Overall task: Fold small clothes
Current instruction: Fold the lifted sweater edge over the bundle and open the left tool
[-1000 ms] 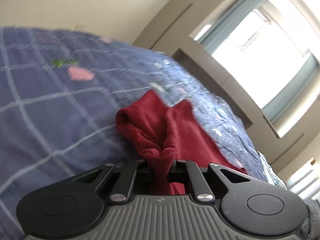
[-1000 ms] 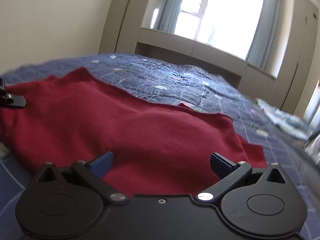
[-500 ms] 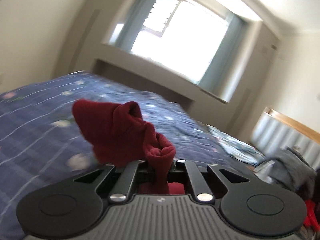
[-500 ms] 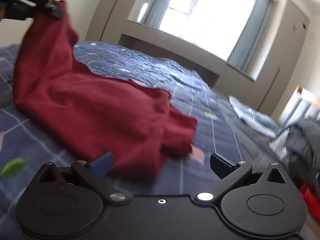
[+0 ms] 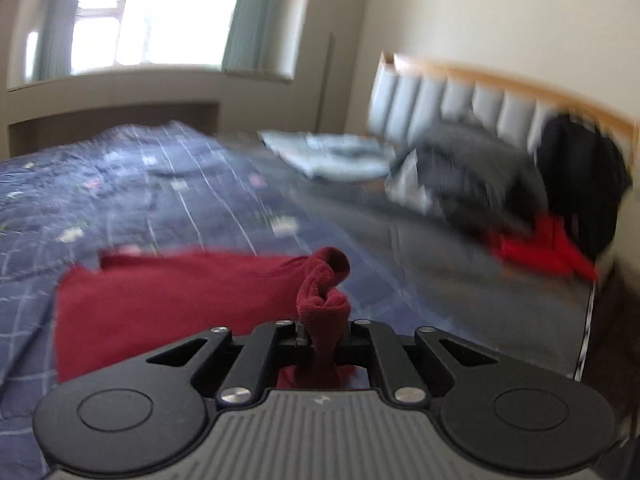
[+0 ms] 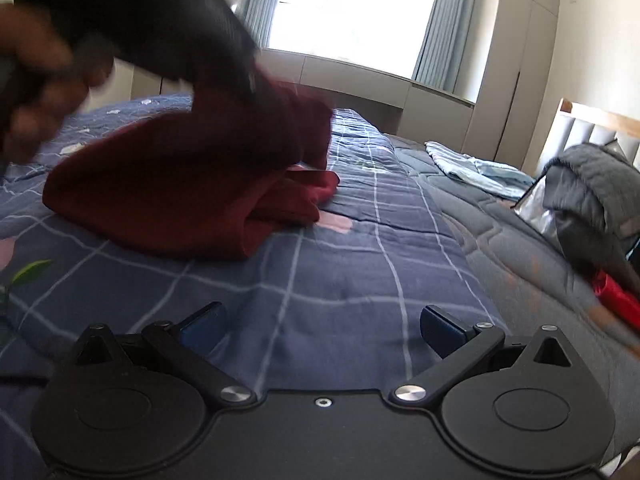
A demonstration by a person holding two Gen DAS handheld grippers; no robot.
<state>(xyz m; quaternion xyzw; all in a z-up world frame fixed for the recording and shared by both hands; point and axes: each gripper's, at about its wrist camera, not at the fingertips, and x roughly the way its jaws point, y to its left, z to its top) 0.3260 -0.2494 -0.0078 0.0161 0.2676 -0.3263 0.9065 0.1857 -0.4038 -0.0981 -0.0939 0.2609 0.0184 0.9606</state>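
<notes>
- While the left tool (image 5: 323, 330) pinches a bunched corner of the dark red knitted garment (image 6: 192, 184), it lies half-folded mid-bed on the blue checked quilt (image 6: 360, 280)
- The right tool (image 6: 320, 322) gapes empty, the garment ahead-left, nearer the left hand (image 6: 36, 76)

I see a dark red garment (image 5: 168, 296) of soft matt knit cloth; bedspread (image 6: 360, 280) of quilted matt fabric; right gripper (image 6: 320, 324) matt black plastic with shiny metal rivets; headboard (image 5: 460, 100) padded, wood-trimmed.
</notes>
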